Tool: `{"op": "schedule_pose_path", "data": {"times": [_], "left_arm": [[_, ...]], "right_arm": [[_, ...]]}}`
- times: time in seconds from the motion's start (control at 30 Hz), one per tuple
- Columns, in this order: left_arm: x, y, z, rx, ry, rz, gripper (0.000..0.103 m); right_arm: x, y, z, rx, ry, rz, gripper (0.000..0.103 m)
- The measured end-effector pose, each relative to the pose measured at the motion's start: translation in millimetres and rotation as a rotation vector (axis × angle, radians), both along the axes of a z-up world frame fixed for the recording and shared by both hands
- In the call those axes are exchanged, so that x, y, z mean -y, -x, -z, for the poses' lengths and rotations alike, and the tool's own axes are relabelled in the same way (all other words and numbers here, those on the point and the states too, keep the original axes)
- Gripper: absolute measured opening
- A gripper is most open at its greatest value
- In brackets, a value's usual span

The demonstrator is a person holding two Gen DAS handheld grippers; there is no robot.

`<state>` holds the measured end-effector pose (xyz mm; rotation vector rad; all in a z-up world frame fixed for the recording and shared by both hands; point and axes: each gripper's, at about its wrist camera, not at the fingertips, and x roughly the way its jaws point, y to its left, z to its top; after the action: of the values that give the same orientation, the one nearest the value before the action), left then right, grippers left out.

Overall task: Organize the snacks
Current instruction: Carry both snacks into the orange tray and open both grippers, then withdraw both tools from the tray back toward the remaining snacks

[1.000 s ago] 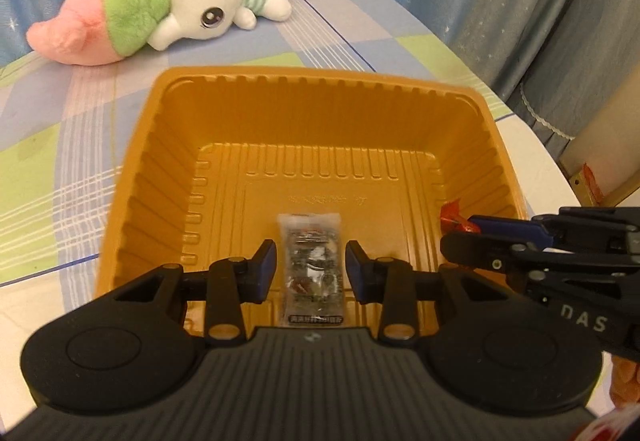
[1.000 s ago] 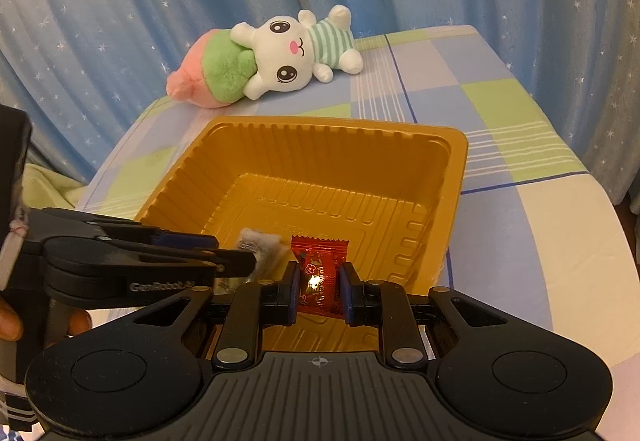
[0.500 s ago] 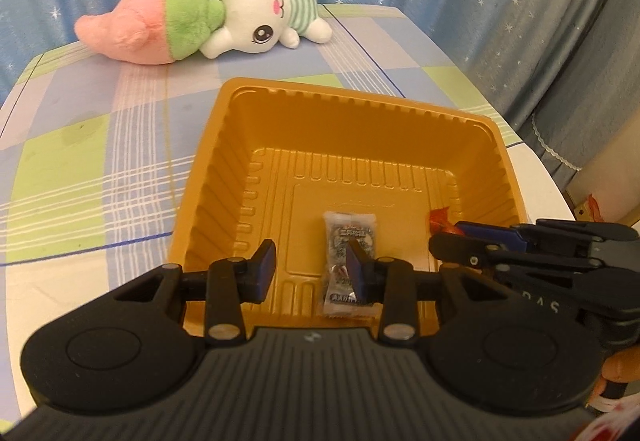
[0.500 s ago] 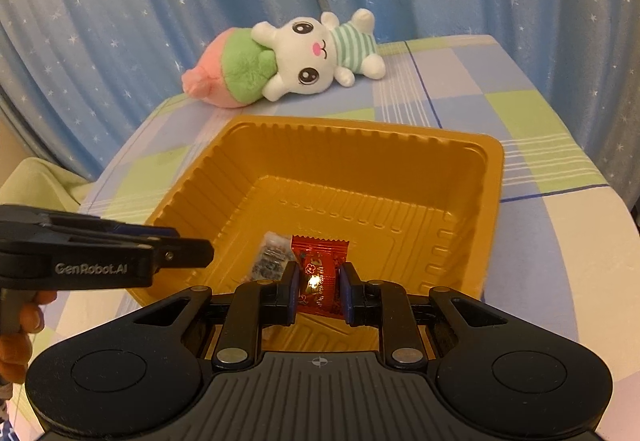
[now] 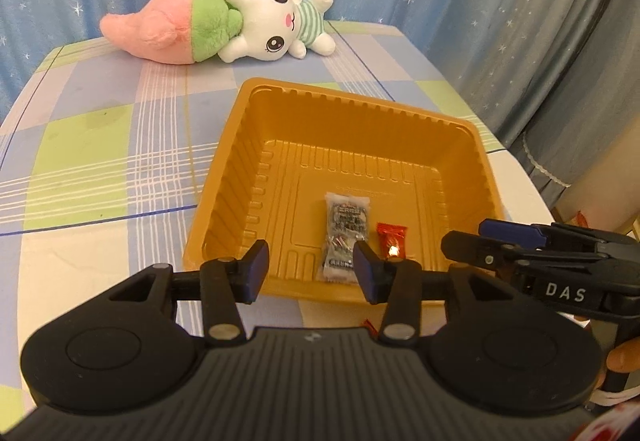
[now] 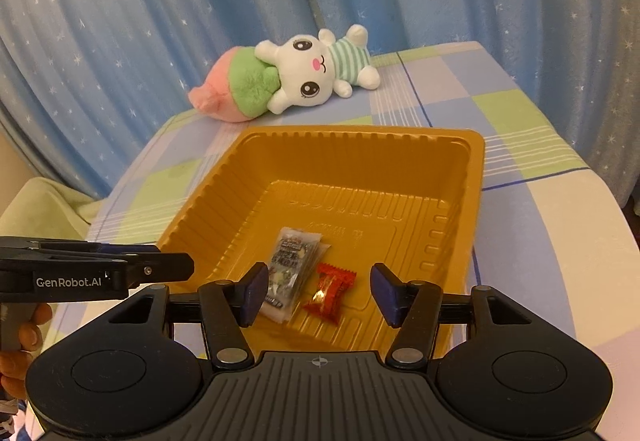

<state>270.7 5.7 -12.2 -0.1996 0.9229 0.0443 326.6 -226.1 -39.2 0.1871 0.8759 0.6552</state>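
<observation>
one orange tray (image 6: 476,161), two wrapped snacks (image 6: 294,267), one plush rabbit (image 6: 308,75), two claws (image 6: 318,295)

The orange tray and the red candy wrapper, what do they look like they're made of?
Orange tray: probably thin moulded plastic, semi-gloss, given its ribbed walls and embossed floor. Red candy wrapper: likely shiny foil or plastic film, crinkled, with twisted ends and a bright glint.

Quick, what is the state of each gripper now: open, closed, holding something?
Left gripper: open, jaws just widened, holding nothing.
Right gripper: open, jaws just opened; the red candy lies released in the tray.
</observation>
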Motion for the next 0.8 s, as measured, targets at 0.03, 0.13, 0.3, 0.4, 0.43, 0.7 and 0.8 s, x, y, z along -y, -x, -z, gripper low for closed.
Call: {"op": "schedule_pose_path", "data": {"times": [0.03, 0.13, 0.3, 0.4, 0.43, 0.7, 0.8], "left_arm": [[-1, 5, -2, 0.002, 0.005, -0.002, 0.043], [-4, 21, -7, 0.01, 0.024, -0.011, 0.045], [-7, 52, -13, 0.019, 0.017, -0.014, 0.046], [-9, 73, -14, 0.018, 0.024, -0.016, 0.046], [-10, 79, -15, 0.017, 0.027, -0.017, 0.046], [-13, 134, -12, 0.006, 0.046, -0.021, 0.046], [-11, 152, -9, -0.004, 0.048, -0.014, 0.046]], "right_arm": [[2, 4, -2, 0.001, -0.002, 0.003, 0.057], [8, 19, -8, 0.001, -0.012, 0.016, 0.058], [15, 45, -16, -0.015, -0.022, 0.035, 0.058], [19, 62, -19, -0.024, -0.025, 0.035, 0.058], [19, 67, -20, -0.027, -0.023, 0.035, 0.058], [19, 119, -20, -0.045, 0.003, 0.012, 0.058], [18, 136, -18, -0.061, 0.012, 0.005, 0.058]]}}
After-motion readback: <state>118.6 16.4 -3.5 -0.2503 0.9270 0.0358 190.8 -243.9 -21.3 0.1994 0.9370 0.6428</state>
